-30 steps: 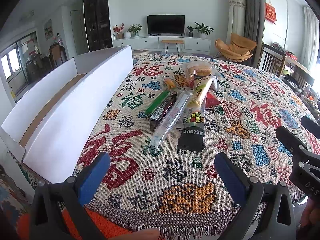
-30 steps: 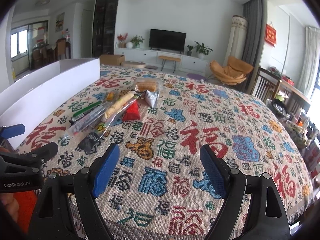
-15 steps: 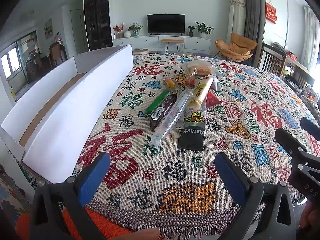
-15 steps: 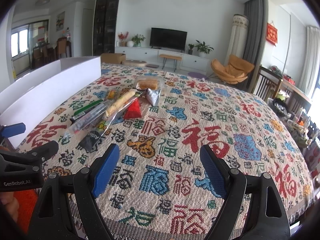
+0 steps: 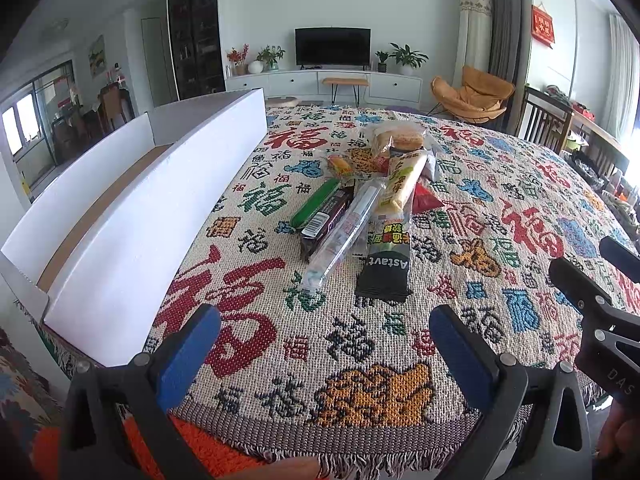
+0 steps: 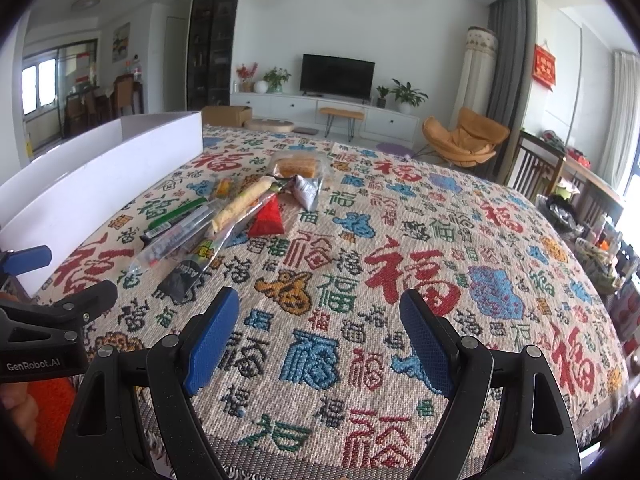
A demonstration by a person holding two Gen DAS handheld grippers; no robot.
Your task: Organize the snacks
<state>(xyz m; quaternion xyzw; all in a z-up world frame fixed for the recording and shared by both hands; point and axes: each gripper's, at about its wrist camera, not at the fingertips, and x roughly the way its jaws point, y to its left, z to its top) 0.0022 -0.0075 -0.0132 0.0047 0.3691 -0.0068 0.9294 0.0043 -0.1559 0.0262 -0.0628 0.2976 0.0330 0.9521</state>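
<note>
Both sets of jaws wide open, holding nothing. Left gripper (image 5: pixel 324 352) and right gripper (image 6: pixel 320 336) hover over the near edge of the cloth (image 5: pixel 500 184), short of the snacks.

Snack pile (image 5: pixel 372 200) sits mid-table, packets overlapping: black pack (image 5: pixel 386 268) nearest me, clear tube (image 5: pixel 344 236) lying across the dark bar (image 5: pixel 326 220), green stick (image 5: pixel 314 208) beside it, yellow pack (image 5: pixel 404 184) on top, bread bag (image 5: pixel 400 138) at the far end. White box (image 5: pixel 140 224) along the left side, open top, close beside the pile.

Risks, my guess:
- Overlap: grabbing one packet drags or flips its neighbours.
- Clear tube looks slick and round, could roll or squirt out of the pads.
- Flat packs on woven cloth: pads may snag fabric, bunch it, shift everything.
- Box wall is tall; a low carry clips it.

Room: right half of the table is bare, plenty of swing. Near edge has fringe, so don't sweep anything toward me.
</note>
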